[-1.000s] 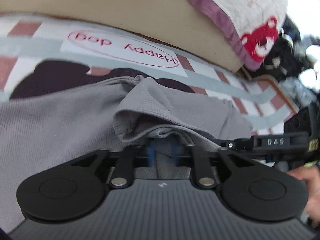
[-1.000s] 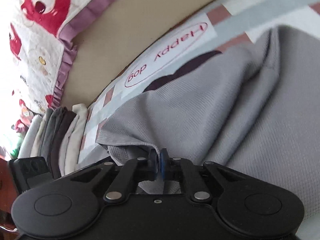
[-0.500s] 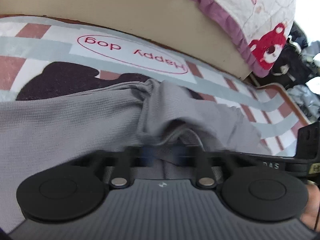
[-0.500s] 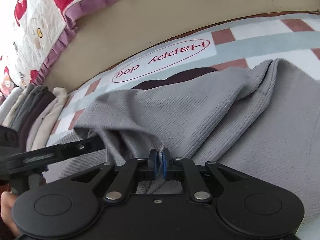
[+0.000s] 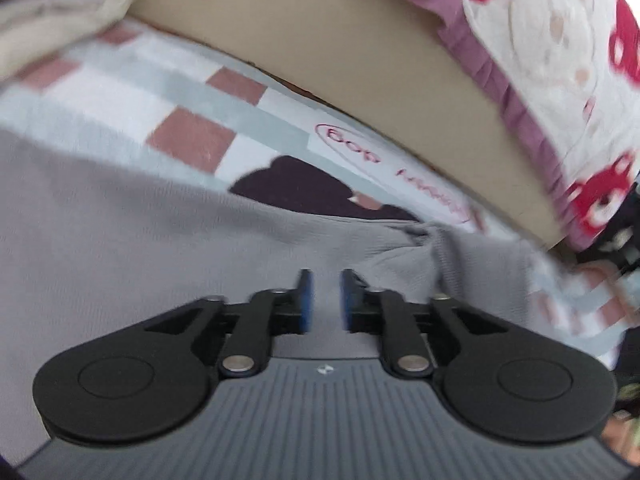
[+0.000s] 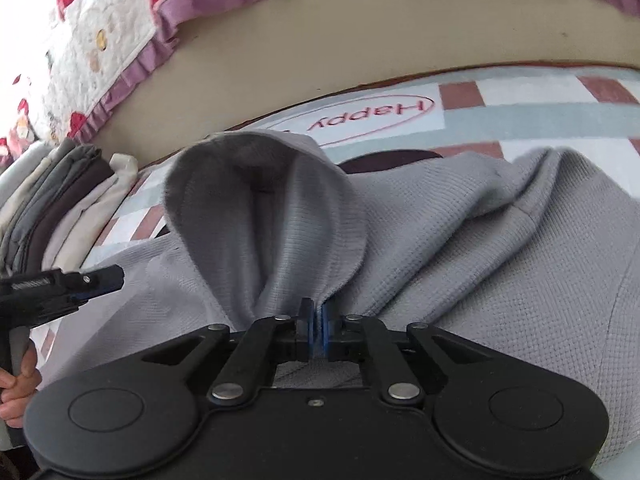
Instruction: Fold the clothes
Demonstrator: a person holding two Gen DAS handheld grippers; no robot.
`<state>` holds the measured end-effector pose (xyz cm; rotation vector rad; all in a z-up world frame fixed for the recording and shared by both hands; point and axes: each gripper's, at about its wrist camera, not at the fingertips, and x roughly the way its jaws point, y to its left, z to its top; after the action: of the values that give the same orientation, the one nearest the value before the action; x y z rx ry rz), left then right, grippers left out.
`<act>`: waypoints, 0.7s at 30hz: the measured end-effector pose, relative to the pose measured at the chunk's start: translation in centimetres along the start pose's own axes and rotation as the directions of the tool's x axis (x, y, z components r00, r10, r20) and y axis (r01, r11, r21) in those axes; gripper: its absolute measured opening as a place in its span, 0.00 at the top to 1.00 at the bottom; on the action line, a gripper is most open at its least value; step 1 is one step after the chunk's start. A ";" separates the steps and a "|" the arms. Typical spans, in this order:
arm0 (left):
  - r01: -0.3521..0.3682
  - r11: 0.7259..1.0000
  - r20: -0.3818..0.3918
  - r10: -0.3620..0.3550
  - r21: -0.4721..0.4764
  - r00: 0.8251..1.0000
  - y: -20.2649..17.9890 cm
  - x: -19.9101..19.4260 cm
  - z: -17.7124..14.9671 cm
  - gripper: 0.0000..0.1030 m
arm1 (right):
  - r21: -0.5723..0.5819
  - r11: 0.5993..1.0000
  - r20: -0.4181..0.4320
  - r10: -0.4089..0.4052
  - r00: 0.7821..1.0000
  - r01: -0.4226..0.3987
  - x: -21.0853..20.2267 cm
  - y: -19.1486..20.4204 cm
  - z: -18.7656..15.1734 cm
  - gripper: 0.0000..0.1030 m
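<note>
Right wrist view: we see the right gripper (image 6: 316,326) with its blue pads (image 6: 307,334) pressed together on a pinch of the grey garment (image 6: 460,248). From the pinch, a loop of the same cloth stands up toward 12 o'clock, arched like a hood, with its inner face turned to the camera. The rest of the garment lies spread over the checked mat (image 6: 560,116), filling the frame from 3 to 7 o'clock, with a raised crease at 2 o'clock.

The mat bears a red oval with the words "Happy dog" (image 6: 360,118), read upside down at 12 o'clock, partly covered by the cloth loop. A dark patch on the mat (image 6: 392,160) shows just past the garment's far edge.

At 9 o'clock the left gripper (image 6: 100,278) enters from the frame's edge, just above the garment; a hand (image 6: 18,384) grips its handle at 8 o'clock. A pile of folded clothes (image 6: 60,200) stands at 10 o'clock beside the mat.

Left wrist view (blurred): we note its pads (image 5: 306,304) apart at a narrow gap and opening, with nothing between them. Flat grey cloth lies under and ahead of them. A bunched fold rises at 1 o'clock.

Behind the mat runs a tan bed edge (image 5: 320,40), with a quilt (image 5: 560,40) in white, red and purple trim draped over it at 1 to 2 o'clock
</note>
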<state>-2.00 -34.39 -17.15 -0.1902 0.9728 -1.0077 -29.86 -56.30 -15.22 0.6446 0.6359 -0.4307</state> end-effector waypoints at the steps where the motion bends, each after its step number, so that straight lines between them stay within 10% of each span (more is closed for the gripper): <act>1: 0.019 1.000 0.002 -0.019 -0.009 1.000 0.0 -0.3 0.0 0.63 | -0.029 0.999 0.014 0.014 1.000 -0.013 -0.4 0.9 0.3 0.93; 4: 0.072 0.997 0.004 -0.072 -0.008 0.997 -0.7 -0.9 0.2 0.60 | -0.189 0.975 0.000 0.120 0.993 -0.118 -1.5 5.3 1.4 0.93; 9: 0.071 0.997 0.011 -0.072 0.041 0.997 -2.2 -0.7 -0.1 0.44 | -0.328 0.909 -0.254 0.177 0.951 -0.257 0.4 10.6 -1.0 0.90; 13: 0.081 0.977 -0.038 -0.075 0.199 0.996 -4.0 0.2 -1.3 0.44 | -0.385 0.911 -0.233 0.061 0.971 -0.150 0.6 11.3 -3.2 0.85; 21: 0.022 0.776 -0.123 0.071 0.630 0.990 -10.5 6.2 -3.4 0.37 | -0.335 0.942 -0.067 -0.001 0.998 -0.021 -2.1 8.3 -2.2 0.58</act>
<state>-10.14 -44.14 -17.14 0.4649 0.7068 -1.2840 -27.68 -48.44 -11.73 0.3369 0.7489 -0.2819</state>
